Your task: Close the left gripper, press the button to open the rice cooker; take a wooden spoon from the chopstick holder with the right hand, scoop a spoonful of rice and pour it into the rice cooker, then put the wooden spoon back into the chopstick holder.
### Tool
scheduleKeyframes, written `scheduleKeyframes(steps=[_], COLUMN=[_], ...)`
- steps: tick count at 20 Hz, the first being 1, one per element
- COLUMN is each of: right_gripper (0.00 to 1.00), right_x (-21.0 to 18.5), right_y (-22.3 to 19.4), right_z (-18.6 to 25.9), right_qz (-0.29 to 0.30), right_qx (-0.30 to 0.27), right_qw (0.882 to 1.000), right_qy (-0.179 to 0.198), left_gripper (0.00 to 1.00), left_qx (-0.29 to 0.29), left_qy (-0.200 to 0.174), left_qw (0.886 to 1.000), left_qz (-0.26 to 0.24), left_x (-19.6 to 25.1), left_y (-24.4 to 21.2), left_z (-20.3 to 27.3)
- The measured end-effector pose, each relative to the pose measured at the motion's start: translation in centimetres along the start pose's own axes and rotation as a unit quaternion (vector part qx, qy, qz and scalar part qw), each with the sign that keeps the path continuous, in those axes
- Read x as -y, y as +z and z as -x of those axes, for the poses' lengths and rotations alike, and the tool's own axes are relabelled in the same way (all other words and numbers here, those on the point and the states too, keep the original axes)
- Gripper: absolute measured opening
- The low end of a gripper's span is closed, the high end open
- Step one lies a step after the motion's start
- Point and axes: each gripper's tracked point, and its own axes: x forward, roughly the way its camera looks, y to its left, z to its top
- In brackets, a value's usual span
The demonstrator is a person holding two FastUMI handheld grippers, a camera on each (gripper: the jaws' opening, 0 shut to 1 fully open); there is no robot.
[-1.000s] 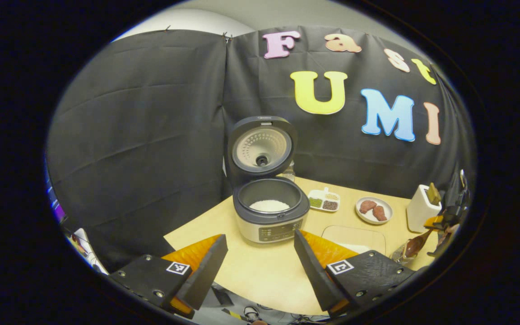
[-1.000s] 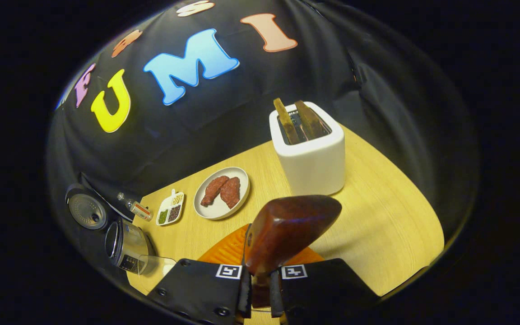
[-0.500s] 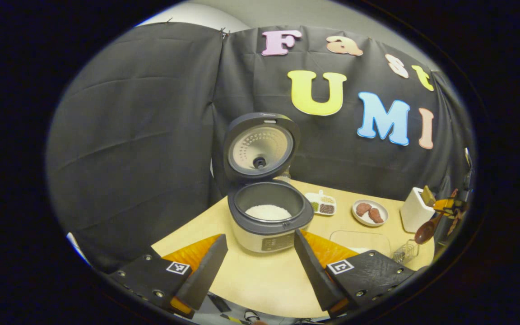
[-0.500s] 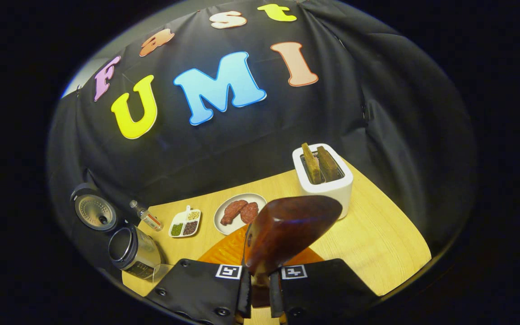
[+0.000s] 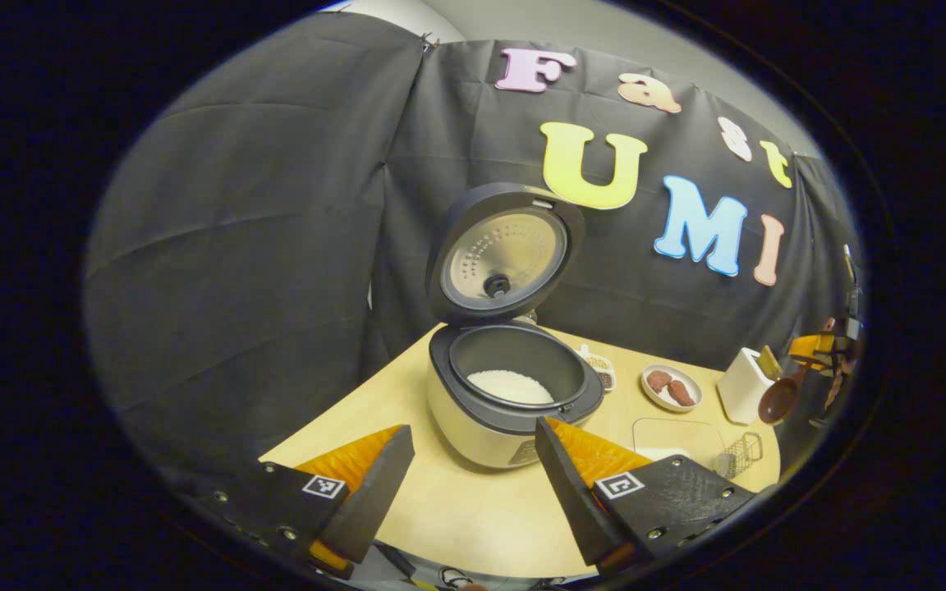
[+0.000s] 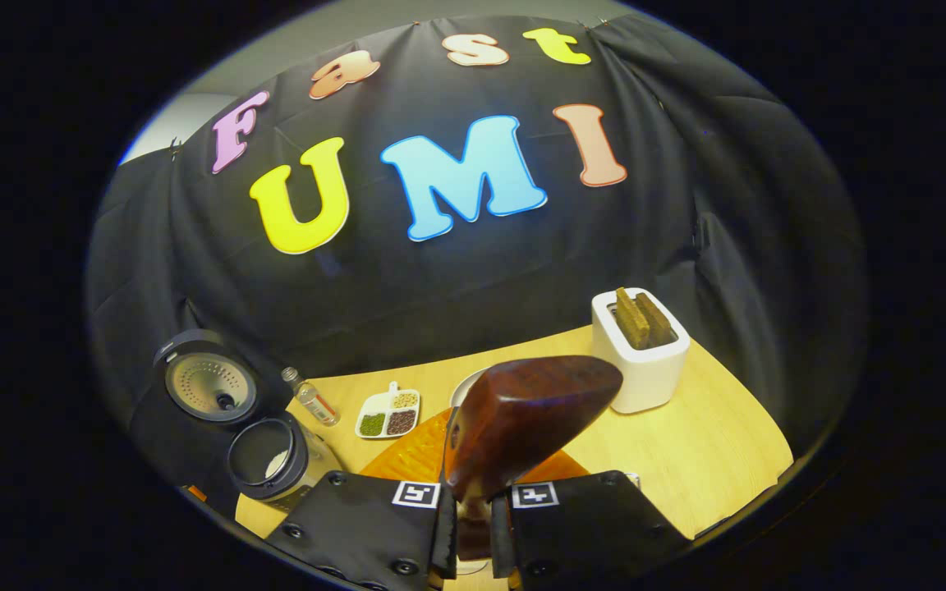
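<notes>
Right gripper has its two fingers pressed together on the handle of the spoon, whose dark wooden bowl stands up just ahead of the camera and looks empty of rice. From the left gripper view that spoon hangs in the air at the far right, above the table's near corner and close beside the toaster. Left gripper has its jaws spread wide with nothing between them, held low in front of the cooker. Its lid stands fully up and a patch of white rice lies in the pot (so the button step and, by the look of it, the pour are done). I judge the step in hand to be the return of the spoon. What I take for the holder, a small wire basket, sits at the table's near edge beside a clear tray, below and just left of the spoon. Next move calls for bringing the spoon down over that basket, tipping it upright, seating it and only then easing the fingers apart
</notes>
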Motion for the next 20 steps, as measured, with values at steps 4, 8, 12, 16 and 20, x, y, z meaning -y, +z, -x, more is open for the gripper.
scheduleKeyframes(steps=[4, 8, 12, 16, 20], right_gripper=[0.18, 0.18, 0.18, 0.18, 0.17], right_x=[-4.0, -6.2, -6.3, -5.4, -6.2], right_y=[-4.1, -8.8, -13.0, -17.1, -20.9], right_z=[-1.6, -3.9, -5.1, -5.9, -6.0], right_qz=[0.059, 0.102, 0.117, 0.101, 0.073], right_qx=[-0.036, -0.082, -0.121, -0.162, -0.211], right_qw=[0.998, 0.991, 0.986, 0.982, 0.975], right_qy=[0.013, 0.022, 0.016, -0.004, -0.003], left_gripper=[0.94, 0.94, 0.94, 0.95, 0.94], left_qx=[0.000, -0.004, -0.011, -0.021, -0.018], left_qy=[-0.010, 0.002, 0.021, 0.033, 0.047], left_qw=[1.000, 1.000, 1.000, 0.999, 0.998], left_qz=[-0.011, 0.006, 0.020, 0.034, 0.041], left_x=[-1.8, -4.1, -6.6, -8.4, -9.6], left_y=[-0.3, -0.7, -1.6, -2.5, -2.4], left_z=[-1.0, -1.2, -0.4, -0.1, 0.2])
